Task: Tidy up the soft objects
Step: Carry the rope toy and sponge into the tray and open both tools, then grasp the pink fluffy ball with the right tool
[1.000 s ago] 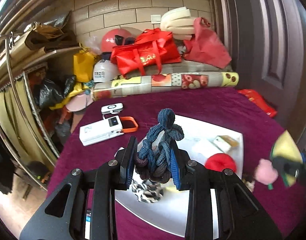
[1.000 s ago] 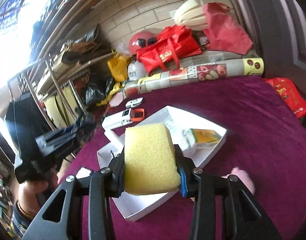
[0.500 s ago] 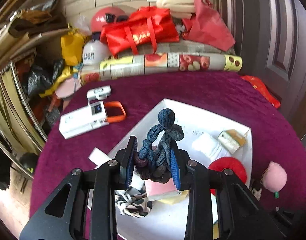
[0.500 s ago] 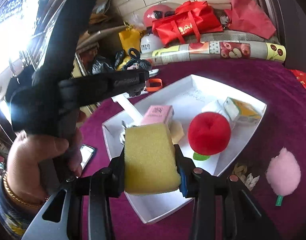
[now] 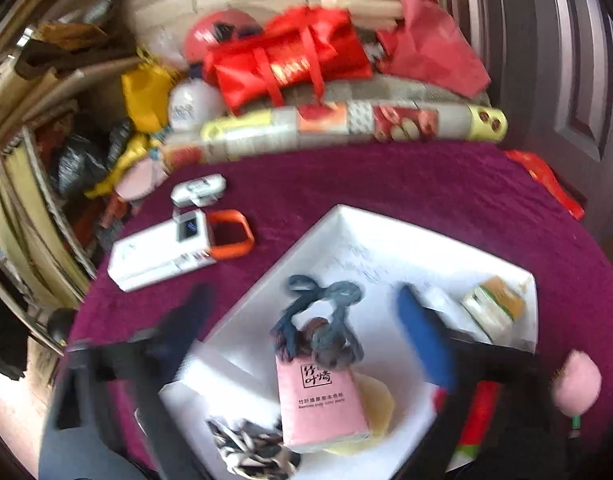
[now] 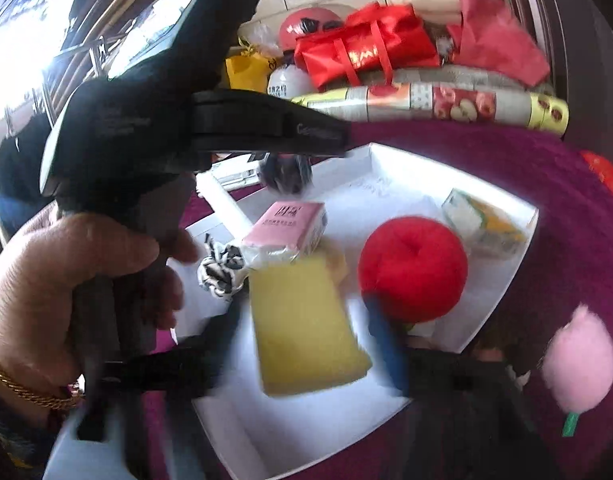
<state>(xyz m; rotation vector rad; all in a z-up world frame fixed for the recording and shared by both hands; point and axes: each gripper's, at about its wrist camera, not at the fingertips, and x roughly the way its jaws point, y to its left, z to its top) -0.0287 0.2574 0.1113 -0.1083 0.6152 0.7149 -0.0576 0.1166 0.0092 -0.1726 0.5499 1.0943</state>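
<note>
Claws opening: left claw (image 5: pixel 306 336) around braided rope knot (image 5: pixel 322 328), right claw (image 6: pixel 306 344) around porous yellow sponge block (image 6: pixel 306 328)

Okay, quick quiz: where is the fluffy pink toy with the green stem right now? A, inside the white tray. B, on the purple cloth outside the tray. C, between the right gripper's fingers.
B: the fluffy pink toy lies on the purple cloth, beyond the white tray edge.

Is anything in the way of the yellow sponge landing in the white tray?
Nothing visible blocks it. The yellow foam sponge sits between the right claw's opening jaws, over bare floor of the white tray. The pink tissue pack and red plush apple lie beside it, not under it.
</note>
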